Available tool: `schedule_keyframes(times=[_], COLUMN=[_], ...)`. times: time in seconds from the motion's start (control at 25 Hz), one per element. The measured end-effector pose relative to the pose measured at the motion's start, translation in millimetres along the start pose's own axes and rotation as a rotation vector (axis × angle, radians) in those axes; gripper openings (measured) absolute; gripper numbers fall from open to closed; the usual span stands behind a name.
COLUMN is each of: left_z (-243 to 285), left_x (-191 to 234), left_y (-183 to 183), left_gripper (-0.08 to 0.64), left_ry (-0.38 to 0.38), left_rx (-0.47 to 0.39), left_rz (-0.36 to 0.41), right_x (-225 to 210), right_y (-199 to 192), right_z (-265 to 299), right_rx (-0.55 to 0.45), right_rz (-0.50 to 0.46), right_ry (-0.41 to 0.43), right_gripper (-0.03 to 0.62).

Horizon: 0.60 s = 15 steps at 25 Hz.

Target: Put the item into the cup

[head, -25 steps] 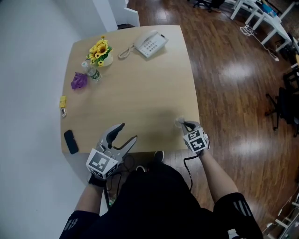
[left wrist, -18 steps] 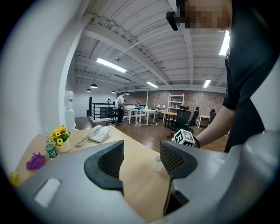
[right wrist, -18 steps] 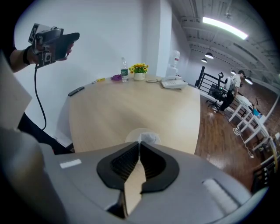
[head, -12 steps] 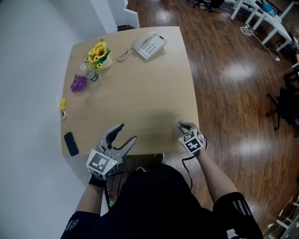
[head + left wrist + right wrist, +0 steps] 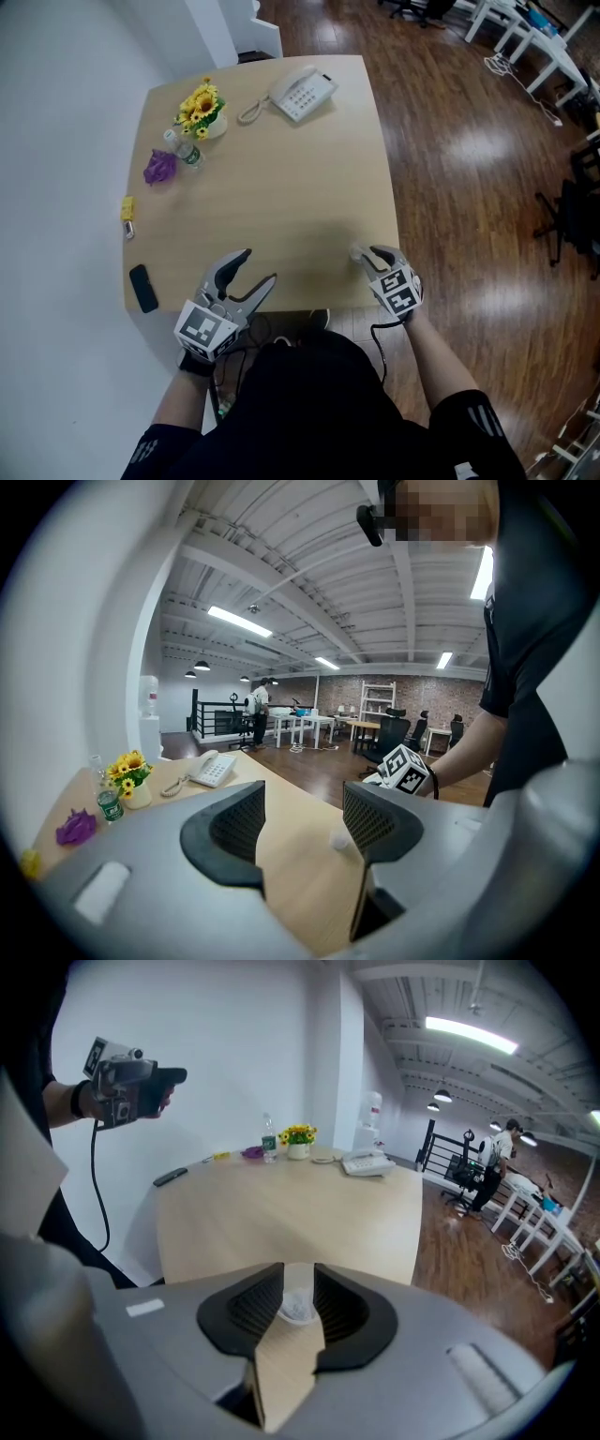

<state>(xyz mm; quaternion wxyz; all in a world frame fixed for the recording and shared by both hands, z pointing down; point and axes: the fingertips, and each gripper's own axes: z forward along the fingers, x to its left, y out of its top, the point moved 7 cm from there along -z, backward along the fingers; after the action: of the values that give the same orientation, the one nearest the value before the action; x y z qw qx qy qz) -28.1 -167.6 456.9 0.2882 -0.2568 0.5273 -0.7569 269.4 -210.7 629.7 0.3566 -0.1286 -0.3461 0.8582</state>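
Observation:
A small clear plastic cup (image 5: pixel 358 251) stands upright near the table's front right edge. My right gripper (image 5: pixel 373 255) is right at it. In the right gripper view the cup (image 5: pixel 298 1299) sits between the two dark pads (image 5: pixel 251 1305). The jaws are opening, with slim gaps beside the cup. My left gripper (image 5: pixel 251 266) hovers open over the front left edge with nothing between its fingers; from the left gripper view the cup (image 5: pixel 339 838) shows small beyond its jaws. A purple crumpled item (image 5: pixel 158 166) lies at the far left.
At the far left stand a small water bottle (image 5: pixel 187 151) and a sunflower pot (image 5: pixel 202 104). A white desk telephone (image 5: pixel 300 89) sits at the far edge. A yellow object (image 5: pixel 126 207) and a black handset (image 5: pixel 142 287) lie along the left edge. Wooden floor lies to the right.
The right gripper's jaws have spread apart around the cup, and that hand has shifted slightly right and toward me. The left gripper has barely moved.

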Motion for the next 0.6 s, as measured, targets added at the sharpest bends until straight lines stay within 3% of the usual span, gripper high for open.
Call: schedule_keyframes(times=[0.28,0.6], left_z=[-22,-100], left_x=[-5,-25], left_y=[1,-5], left_gripper=[0.255,0.255], left_ry=[-0.022,-0.044], left_rx=[-0.006,-0.068], left_rz=[0.030,0.072], right_x=[26,113], right_y=[51,97], right_z=[-57,-133], right_rx=[-0.216,-0.415], right_rz=[0.003,0.028], right_ry=[-0.015,-0.015], right_gripper=[0.112,0.109])
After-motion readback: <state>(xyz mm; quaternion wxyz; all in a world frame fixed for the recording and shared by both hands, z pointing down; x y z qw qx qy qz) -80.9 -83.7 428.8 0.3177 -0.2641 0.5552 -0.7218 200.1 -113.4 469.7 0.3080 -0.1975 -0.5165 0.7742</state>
